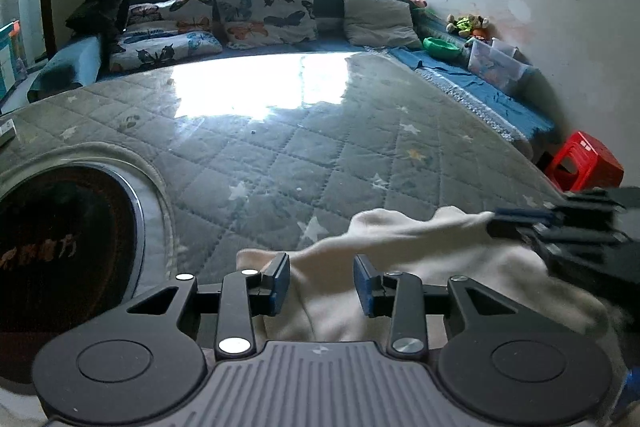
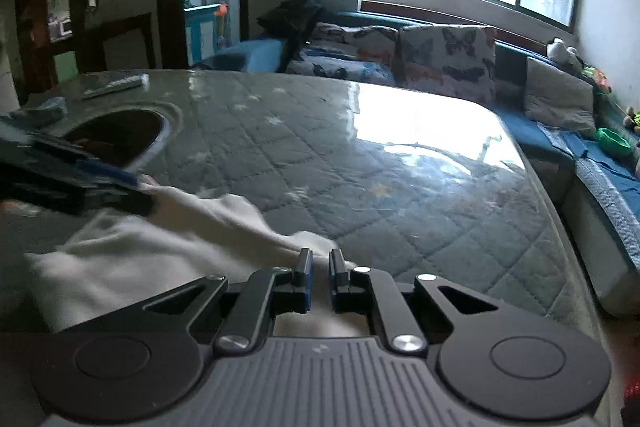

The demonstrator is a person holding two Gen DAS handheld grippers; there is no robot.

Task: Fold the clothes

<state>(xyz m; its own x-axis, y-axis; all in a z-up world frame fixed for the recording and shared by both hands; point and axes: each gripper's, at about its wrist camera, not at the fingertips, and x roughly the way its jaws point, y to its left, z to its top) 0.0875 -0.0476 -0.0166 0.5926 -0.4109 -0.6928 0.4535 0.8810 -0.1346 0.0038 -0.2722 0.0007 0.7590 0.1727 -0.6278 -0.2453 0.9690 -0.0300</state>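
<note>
A cream garment [image 1: 400, 251] lies bunched at the near edge of the quilted grey table [image 1: 280, 155]. In the left wrist view my left gripper [image 1: 322, 283] has the cloth filling the gap between its blue pads [image 1: 280, 279]. From the right, my right gripper [image 1: 496, 221] pinches a raised corner of the same garment. In the right wrist view my right gripper [image 2: 320, 267] is nearly closed, with a fold of the garment [image 2: 168, 255] between its fingers. The cloth stretches up and left from there to my blurred left gripper [image 2: 140, 187].
A round dark inset [image 1: 60, 247] sits in the table at the left. A remote-like bar [image 2: 116, 85] and a blue cloth [image 2: 44, 111] lie at the far left corner. Butterfly cushions [image 1: 264, 7] line a sofa behind. A red stool [image 1: 584, 163] stands at the right.
</note>
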